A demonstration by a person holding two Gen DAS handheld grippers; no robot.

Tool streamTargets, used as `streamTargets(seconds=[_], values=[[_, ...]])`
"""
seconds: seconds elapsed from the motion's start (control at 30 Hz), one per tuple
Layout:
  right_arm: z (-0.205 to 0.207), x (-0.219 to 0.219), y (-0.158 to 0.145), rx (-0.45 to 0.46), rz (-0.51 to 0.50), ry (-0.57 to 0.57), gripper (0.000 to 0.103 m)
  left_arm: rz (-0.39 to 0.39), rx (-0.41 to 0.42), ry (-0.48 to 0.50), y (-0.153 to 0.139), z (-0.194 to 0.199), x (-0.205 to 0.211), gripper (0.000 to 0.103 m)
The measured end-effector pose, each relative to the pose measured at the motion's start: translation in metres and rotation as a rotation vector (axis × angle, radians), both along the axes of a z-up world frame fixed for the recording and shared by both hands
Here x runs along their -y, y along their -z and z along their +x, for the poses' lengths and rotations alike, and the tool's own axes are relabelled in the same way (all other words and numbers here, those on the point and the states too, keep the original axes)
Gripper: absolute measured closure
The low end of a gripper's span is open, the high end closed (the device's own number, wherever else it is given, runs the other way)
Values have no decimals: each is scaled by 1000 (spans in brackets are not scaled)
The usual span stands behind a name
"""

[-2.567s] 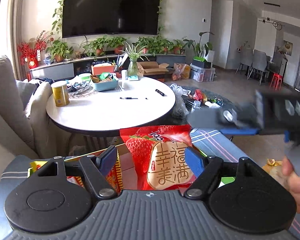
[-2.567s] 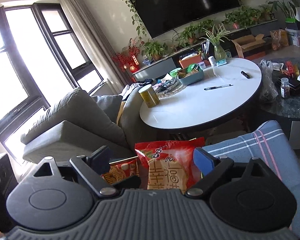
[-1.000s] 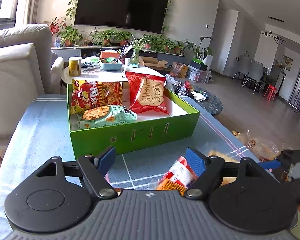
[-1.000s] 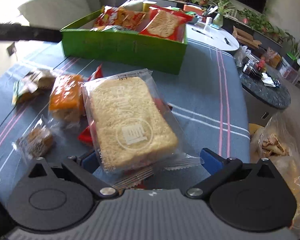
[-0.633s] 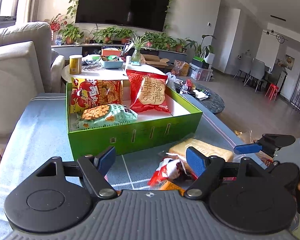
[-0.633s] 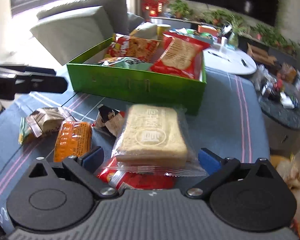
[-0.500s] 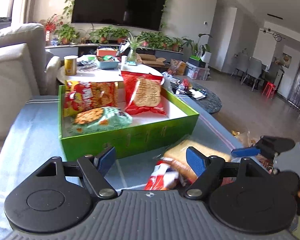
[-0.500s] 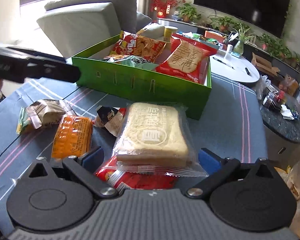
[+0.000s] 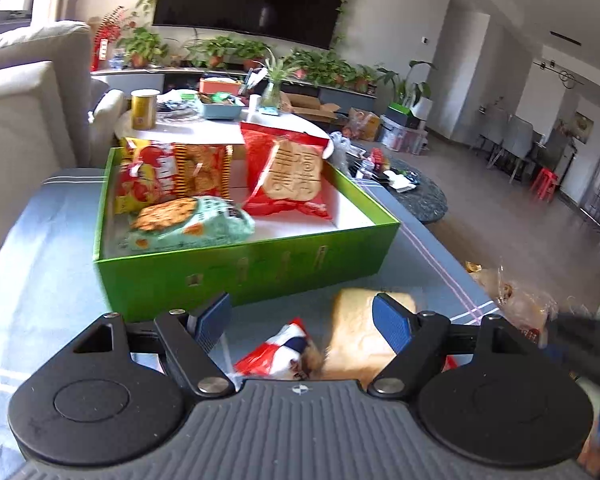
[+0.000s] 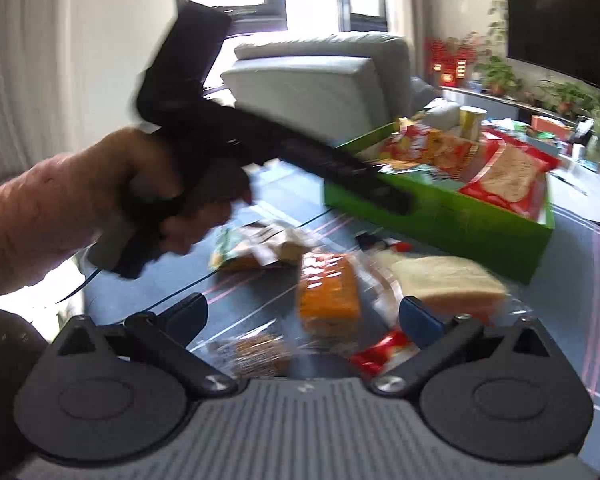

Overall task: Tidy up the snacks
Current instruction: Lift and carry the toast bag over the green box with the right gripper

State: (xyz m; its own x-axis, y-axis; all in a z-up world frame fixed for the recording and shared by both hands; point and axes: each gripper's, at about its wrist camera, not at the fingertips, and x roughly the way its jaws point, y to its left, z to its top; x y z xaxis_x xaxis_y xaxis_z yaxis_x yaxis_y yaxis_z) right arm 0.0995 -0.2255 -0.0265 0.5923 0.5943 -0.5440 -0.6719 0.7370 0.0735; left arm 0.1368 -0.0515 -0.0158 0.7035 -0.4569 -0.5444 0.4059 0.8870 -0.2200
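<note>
I see the green box (image 9: 244, 276) standing on the bench (image 9: 40, 264), which has a blue striped cloth on it. Inside the box, a red bag with a big cracker picture (image 9: 288, 180) leans at the back, a red and yellow bag (image 9: 172, 176) stands at the back left corner, and a pale green bag (image 9: 188, 228) lies flat near the front wall.

In front of the box, loose snacks lie on the cloth: a pale bread slice in clear wrap (image 10: 448, 284) close to the front wall, an orange pack (image 10: 328, 292) beside it, a small red wrapper (image 9: 276, 356), a green and yellow pack (image 10: 252, 248) and a brown biscuit pack (image 10: 256, 352).

My left hand-held gripper (image 9: 300, 320) hovers over the red wrapper and the bread, its jaws spread, gripping nothing. My right hand-held gripper (image 10: 304, 316) is also spread over the orange pack and does not pinch it. The left hand (image 10: 100, 200) holds its handle, to the left of the box.
</note>
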Motion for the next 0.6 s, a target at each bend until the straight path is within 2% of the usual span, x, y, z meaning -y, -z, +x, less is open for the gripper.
streamTargets(seconds=[0.17, 0.27, 0.43, 0.5, 0.6], values=[[45, 40, -19, -54, 91, 248, 37, -30, -29, -66, -4, -14, -16, 28], [88, 55, -17, -160, 123, 405, 38, -75, -91, -72, -4, -23, -22, 29], [138, 50, 4, -330, 119, 423, 38, -117, -212, 33, 0, -32, -5, 30], [145, 48, 14, -378, 114, 440, 38, -130, -239, 75, 4, -32, 6, 30], [145, 55, 25, -428, 167, 447, 38, -119, -257, 113, 8, -27, 20, 31]])
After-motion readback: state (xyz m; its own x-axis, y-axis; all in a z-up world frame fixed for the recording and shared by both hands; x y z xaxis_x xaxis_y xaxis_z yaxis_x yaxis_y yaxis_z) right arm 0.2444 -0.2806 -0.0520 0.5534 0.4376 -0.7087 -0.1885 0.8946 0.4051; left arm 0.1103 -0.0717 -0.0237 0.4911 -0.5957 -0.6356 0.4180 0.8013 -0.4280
